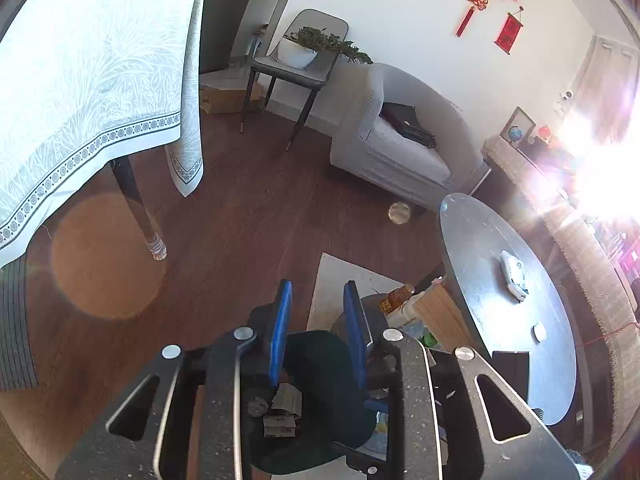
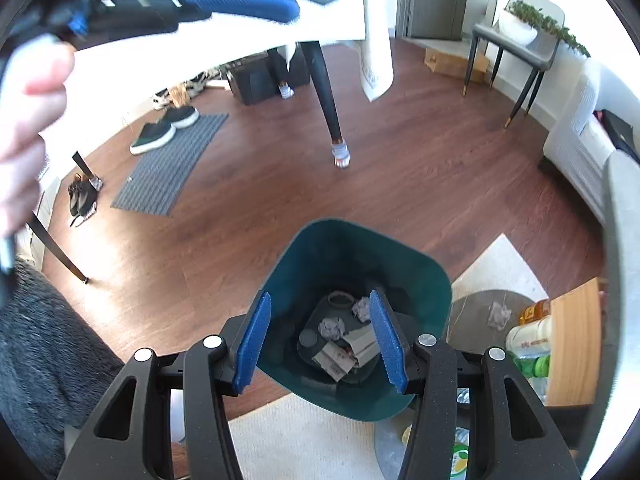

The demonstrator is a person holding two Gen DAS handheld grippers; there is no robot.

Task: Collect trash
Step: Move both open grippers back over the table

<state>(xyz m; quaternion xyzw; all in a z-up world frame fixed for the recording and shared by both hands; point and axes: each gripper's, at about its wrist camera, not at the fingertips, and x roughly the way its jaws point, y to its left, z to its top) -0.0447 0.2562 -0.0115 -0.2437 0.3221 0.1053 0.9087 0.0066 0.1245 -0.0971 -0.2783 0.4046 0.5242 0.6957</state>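
At the lower centre of the right wrist view, the right gripper (image 2: 322, 340) stands with its blue fingers (image 2: 254, 342) parted and nothing between them, above the green trash bin (image 2: 360, 256), which holds crumpled paper (image 2: 331, 327) and flattened cartons (image 2: 340, 356). In the left wrist view the left gripper (image 1: 318, 320) sits at bottom centre over the same bin; its fingers look parted there with nothing visibly pinched, so I cannot tell their grip.

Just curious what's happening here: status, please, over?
Left gripper nearly shut, empty. Right gripper open, empty, above bin. Trash in bin. Nothing in the way.

Glare (image 1: 600, 184) hides shelf; hand (image 2: 28, 120) blurred, cropped.
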